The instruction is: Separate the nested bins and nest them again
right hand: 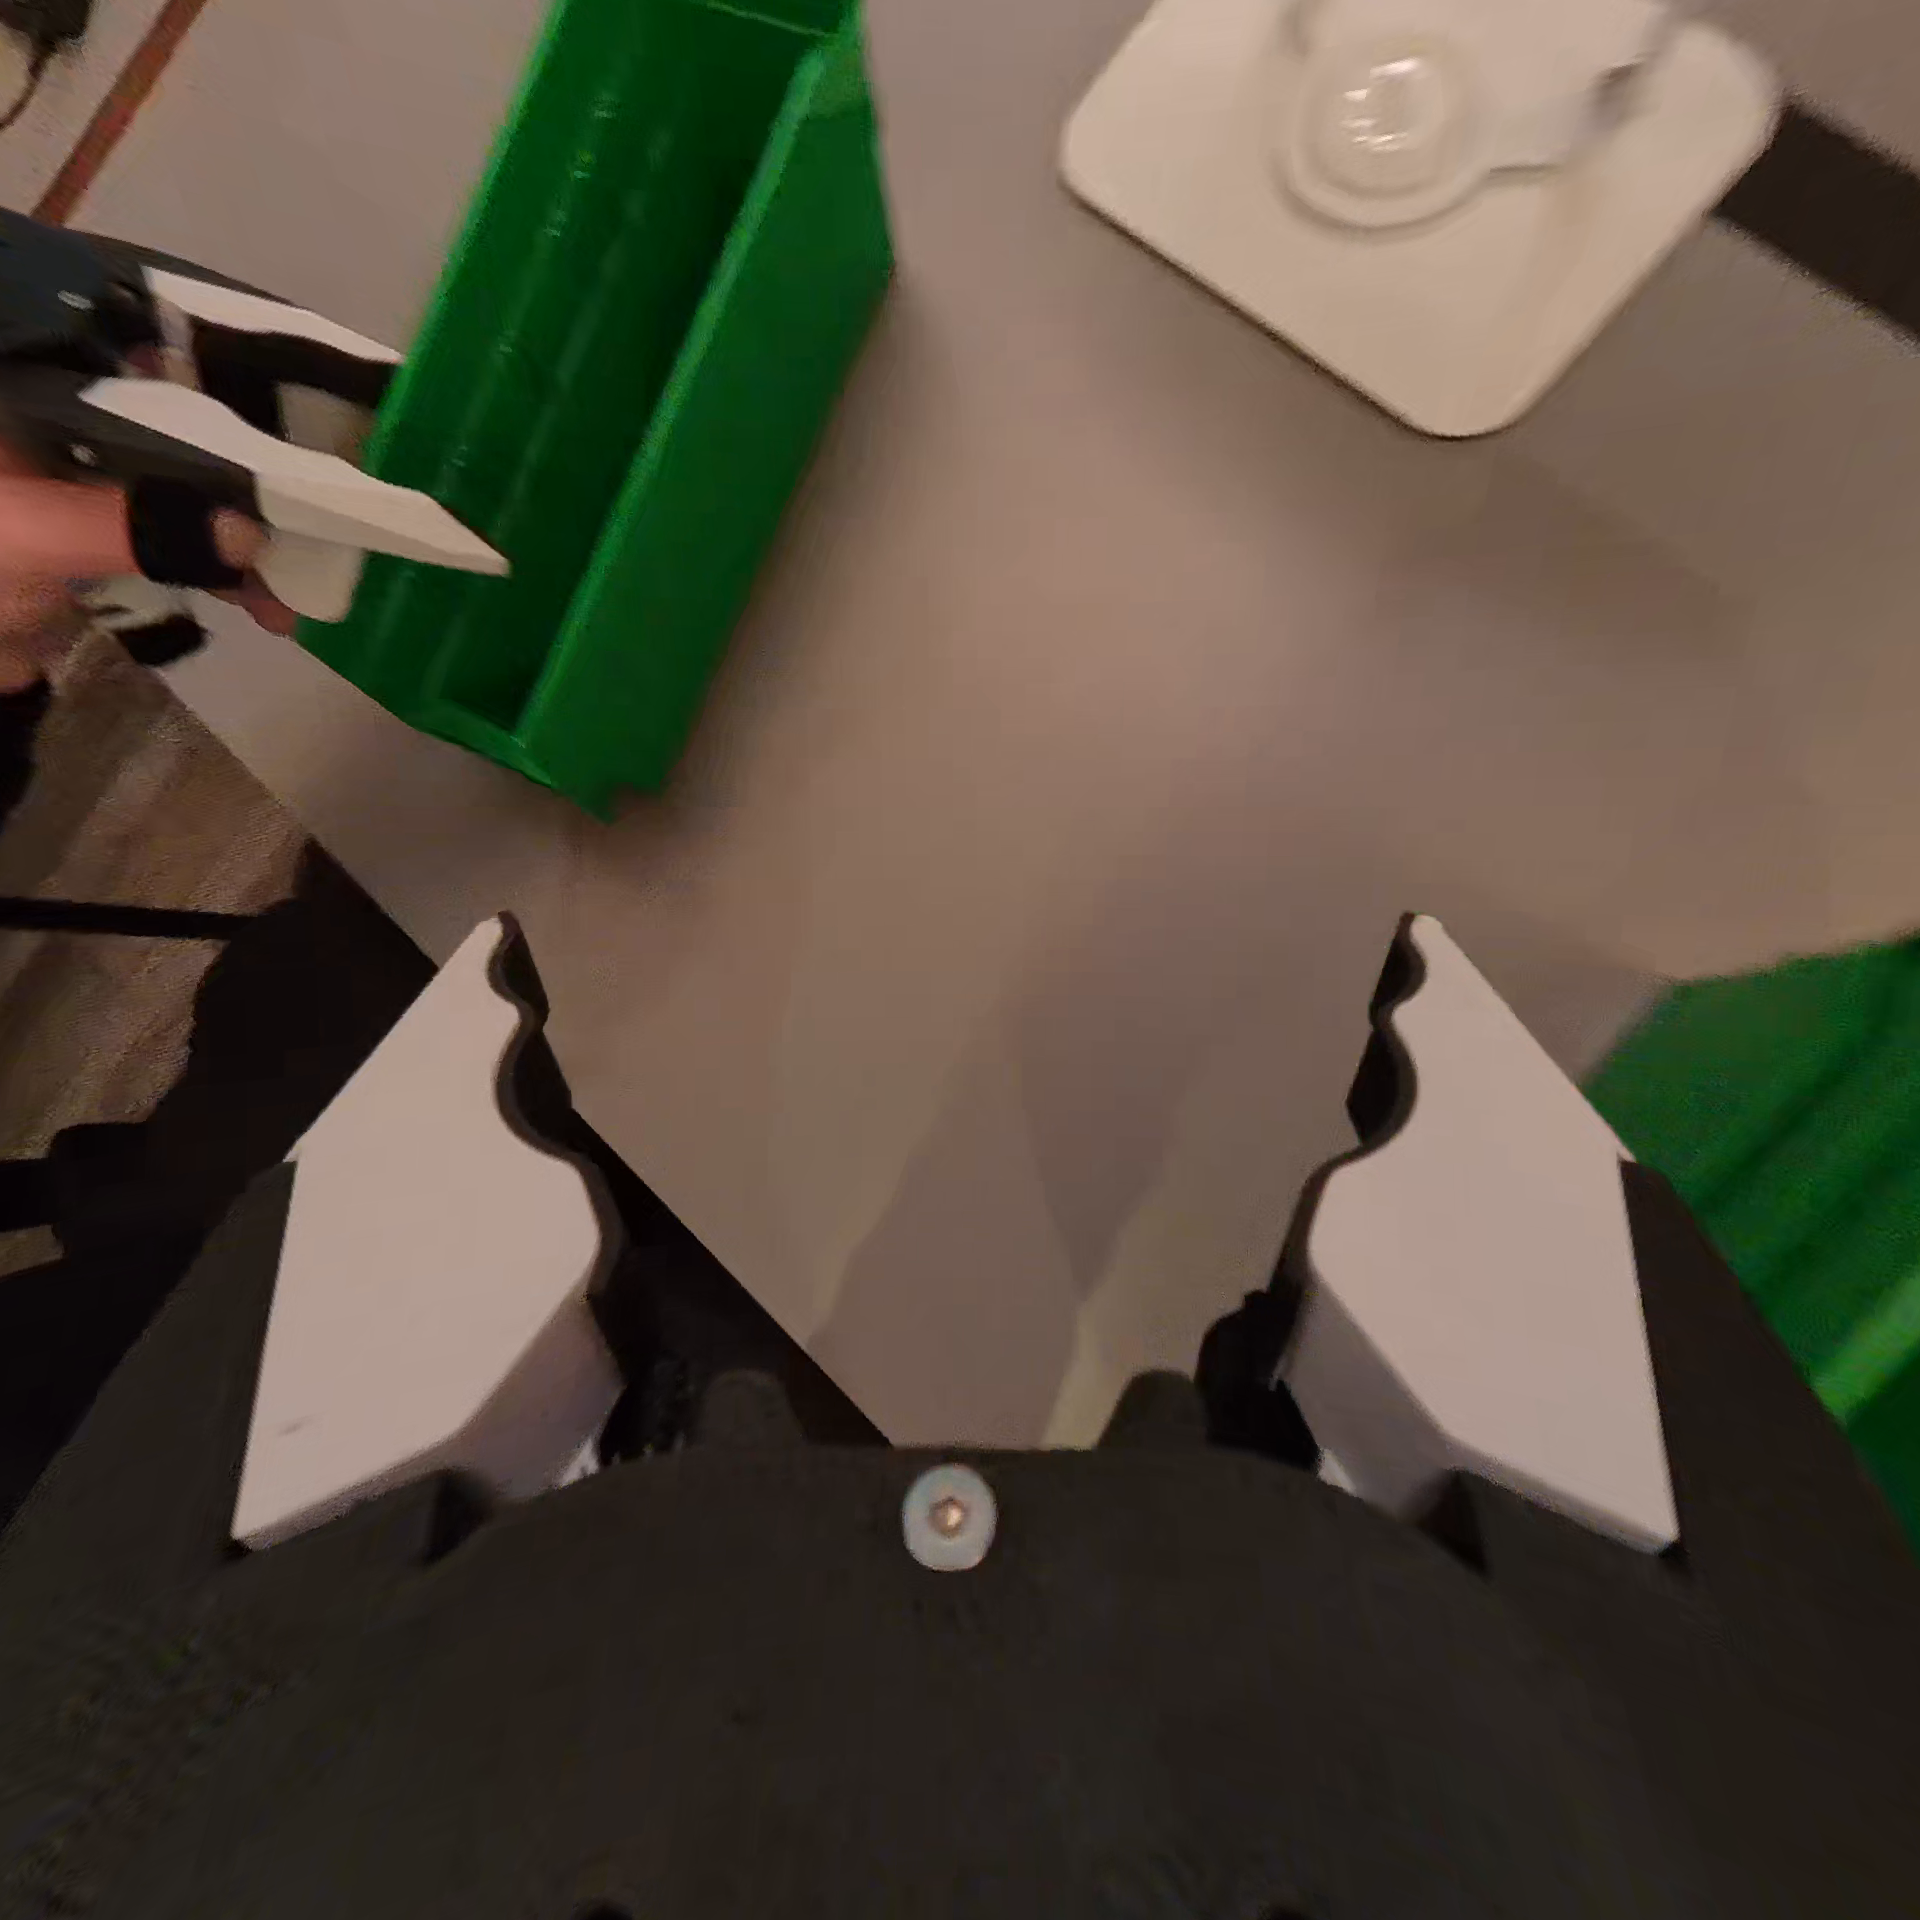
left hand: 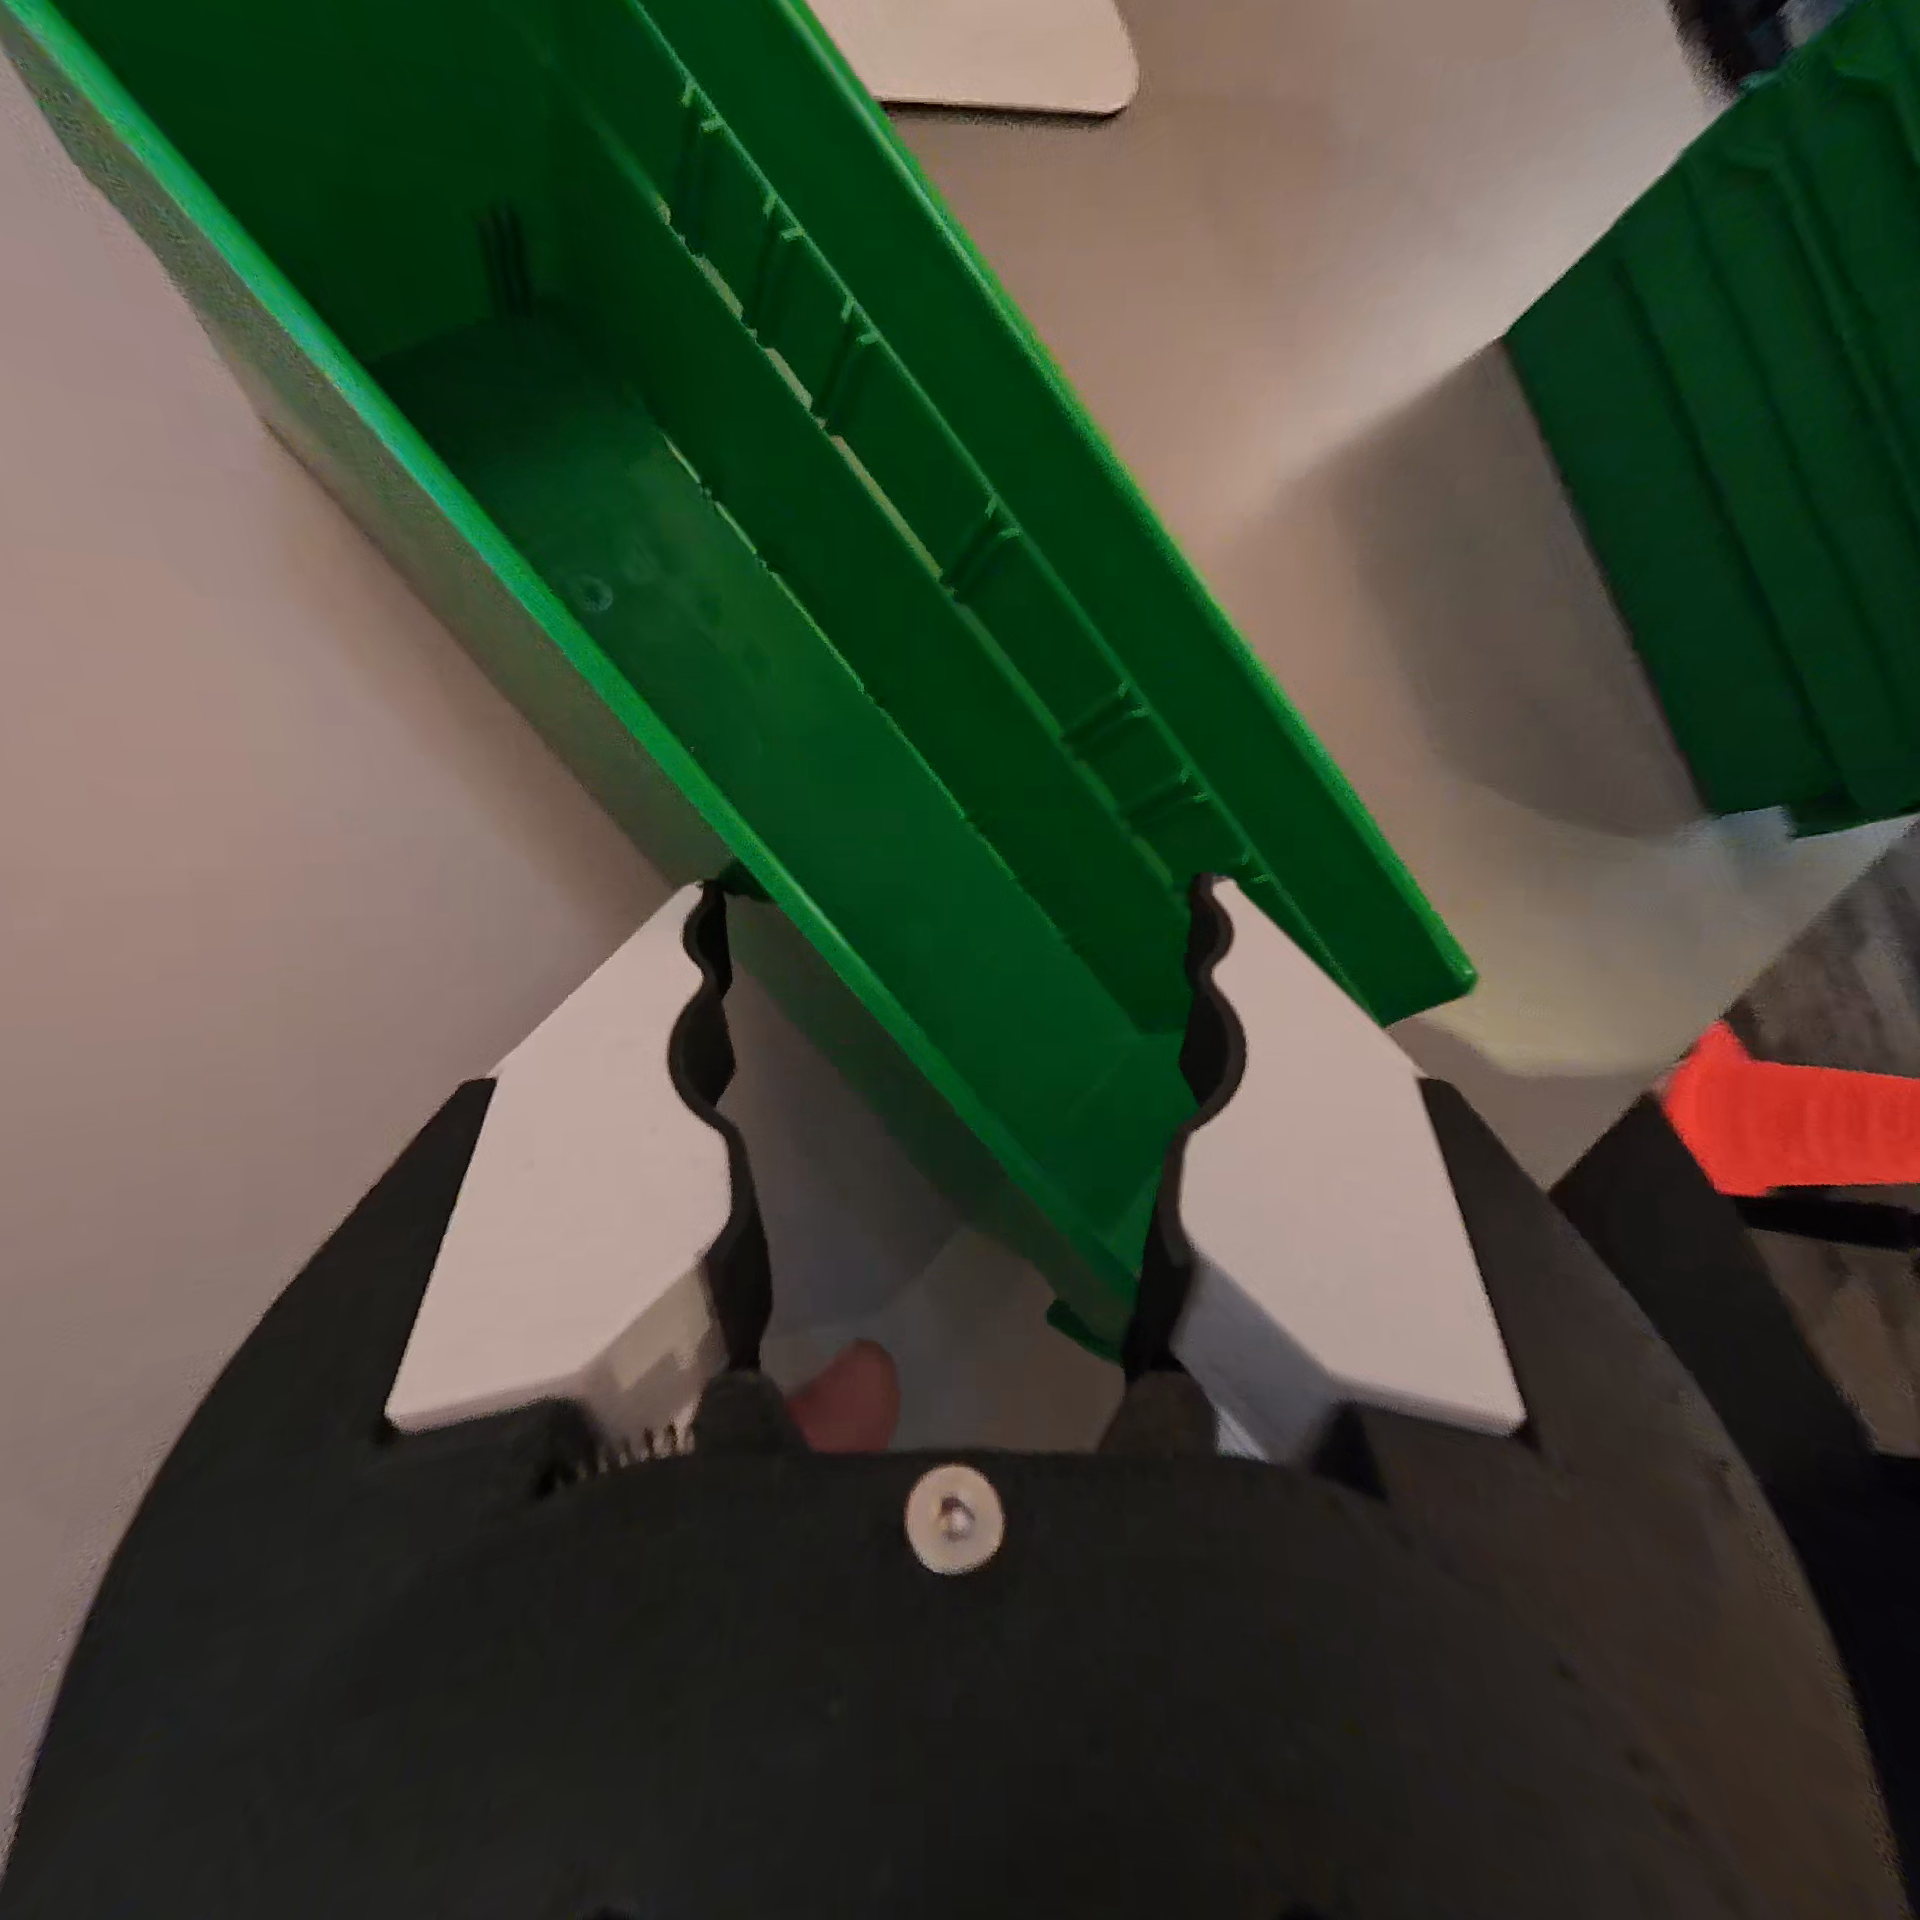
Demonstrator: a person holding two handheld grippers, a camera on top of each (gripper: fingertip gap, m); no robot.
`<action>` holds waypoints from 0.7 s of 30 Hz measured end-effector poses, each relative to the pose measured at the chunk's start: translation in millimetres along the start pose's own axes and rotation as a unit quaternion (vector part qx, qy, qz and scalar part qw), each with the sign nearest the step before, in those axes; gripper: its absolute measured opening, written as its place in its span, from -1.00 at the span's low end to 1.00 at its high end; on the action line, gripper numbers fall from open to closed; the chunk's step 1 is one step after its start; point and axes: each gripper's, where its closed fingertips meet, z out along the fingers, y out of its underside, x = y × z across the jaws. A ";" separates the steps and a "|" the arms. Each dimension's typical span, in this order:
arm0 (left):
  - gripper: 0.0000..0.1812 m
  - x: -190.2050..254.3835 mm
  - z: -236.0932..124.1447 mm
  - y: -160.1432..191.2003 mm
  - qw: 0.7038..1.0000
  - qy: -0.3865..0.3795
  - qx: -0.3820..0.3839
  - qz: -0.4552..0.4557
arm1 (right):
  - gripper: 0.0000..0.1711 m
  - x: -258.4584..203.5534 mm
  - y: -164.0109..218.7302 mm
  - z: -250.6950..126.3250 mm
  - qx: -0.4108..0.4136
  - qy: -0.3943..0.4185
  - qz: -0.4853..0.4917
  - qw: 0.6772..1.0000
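A long green bin [left hand: 665, 499] sits at an angle on the grey table [left hand: 208, 727]. My left gripper [left hand: 956, 888] is closed across its near long wall and rim, one finger inside and one outside. The right wrist view shows the same bin [right hand: 665, 343] at the upper left with the left gripper [right hand: 452, 462] on its left side. A second green bin [left hand: 1714, 468] lies apart at the right; only its ribbed side shows. It is a blurred green patch [right hand: 1787, 1164] in the right wrist view. My right gripper [right hand: 956, 920] is open and empty above bare table between the two bins.
A white square tray [right hand: 1247, 270] with a clear glass cup [right hand: 1392, 114] is at the back right. The table's front edge [right hand: 343, 883] runs on the left, with carpet below. An orange object [left hand: 1808, 1122] is beyond the table edge.
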 end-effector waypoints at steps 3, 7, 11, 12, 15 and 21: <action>0.04 42.4 18.3 -1.8 0.999 0.048 0.011 -0.011 | 0.80 -29.7 -5.6 45.4 -0.023 -0.037 -0.008 0.999; 0.07 104.3 38.3 3.6 0.991 0.130 0.010 0.004 | 0.82 -54.6 -8.6 94.7 -0.044 -0.109 0.025 0.993; 0.09 135.8 41.6 17.6 0.980 0.198 -0.028 0.018 | 0.82 -52.1 -10.0 124.0 -0.065 -0.098 0.016 0.993; 0.09 130.5 40.2 17.6 0.981 0.192 -0.030 0.020 | 0.82 -52.2 -10.3 129.6 -0.072 -0.095 0.007 0.993; 0.06 110.9 28.5 5.5 0.981 0.192 -0.008 -0.003 | 0.82 -49.7 -7.5 147.2 -0.106 -0.069 -0.037 0.991; -0.02 83.3 14.3 -8.2 0.983 0.181 0.024 -0.033 | 0.82 -50.1 4.1 176.6 -0.183 -0.031 -0.112 0.976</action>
